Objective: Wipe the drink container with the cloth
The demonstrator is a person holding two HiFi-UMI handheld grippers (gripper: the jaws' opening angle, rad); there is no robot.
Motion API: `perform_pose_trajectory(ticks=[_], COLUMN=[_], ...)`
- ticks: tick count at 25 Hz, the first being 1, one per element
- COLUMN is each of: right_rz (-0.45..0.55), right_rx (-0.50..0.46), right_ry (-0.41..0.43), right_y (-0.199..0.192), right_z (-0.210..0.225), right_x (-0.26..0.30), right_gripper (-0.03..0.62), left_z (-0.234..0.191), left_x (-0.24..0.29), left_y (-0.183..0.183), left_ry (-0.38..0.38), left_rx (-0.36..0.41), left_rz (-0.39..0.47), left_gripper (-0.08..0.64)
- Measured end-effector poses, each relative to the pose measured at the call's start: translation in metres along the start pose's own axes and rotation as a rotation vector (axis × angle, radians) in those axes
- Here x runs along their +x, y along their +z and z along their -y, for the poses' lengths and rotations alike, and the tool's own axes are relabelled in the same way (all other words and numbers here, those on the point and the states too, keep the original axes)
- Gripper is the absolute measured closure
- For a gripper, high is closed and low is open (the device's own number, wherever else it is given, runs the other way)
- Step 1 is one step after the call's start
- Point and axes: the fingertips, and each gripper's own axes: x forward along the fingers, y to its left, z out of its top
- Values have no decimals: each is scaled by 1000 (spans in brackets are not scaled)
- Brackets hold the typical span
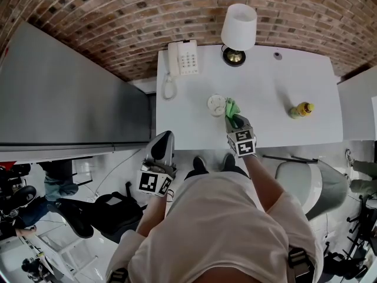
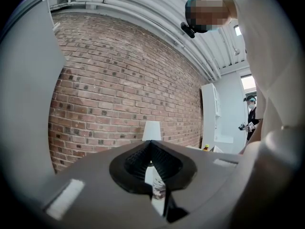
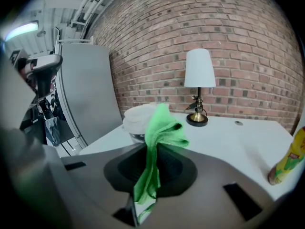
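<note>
Holding the green cloth (image 1: 231, 108), the right gripper (image 1: 236, 121) sits just beside the lidded drink container (image 1: 217, 105) near the tabletop's (image 1: 294, 75) front edge in the head view; the left gripper view shows the left gripper (image 2: 151, 144) closed, empty; the right gripper view shows jaws clamped on the cloth.

Nothing legible: the label on the yellow bottle (image 1: 301, 109), right of the right tongs (image 1: 234, 120), and the telephone (image 1: 183, 58) keys blur.

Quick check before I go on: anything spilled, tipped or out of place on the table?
Nothing stands out. The lidded drink container stands upright, and no spill shows on the table. The right gripper is shut on the green cloth beside the container. The yellow bottle looks upright too.
</note>
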Motion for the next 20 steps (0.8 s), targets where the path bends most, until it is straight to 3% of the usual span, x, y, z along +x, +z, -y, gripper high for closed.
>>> perform_pose_trajectory(ticks=[12,20], right_rz=[-51,-80], right_rx=[29,-1], right_ry=[49,102], right_y=[-11,-11], right_z=[-43,-83], right_x=[5,18], right_gripper=[538,538], left_z=[-8,-23], left_x=[-12,-21], left_y=[-2,5], left_ry=[-14,-9], left_rx=[-8,2], left_rz=[1,14], left_gripper=[551,551])
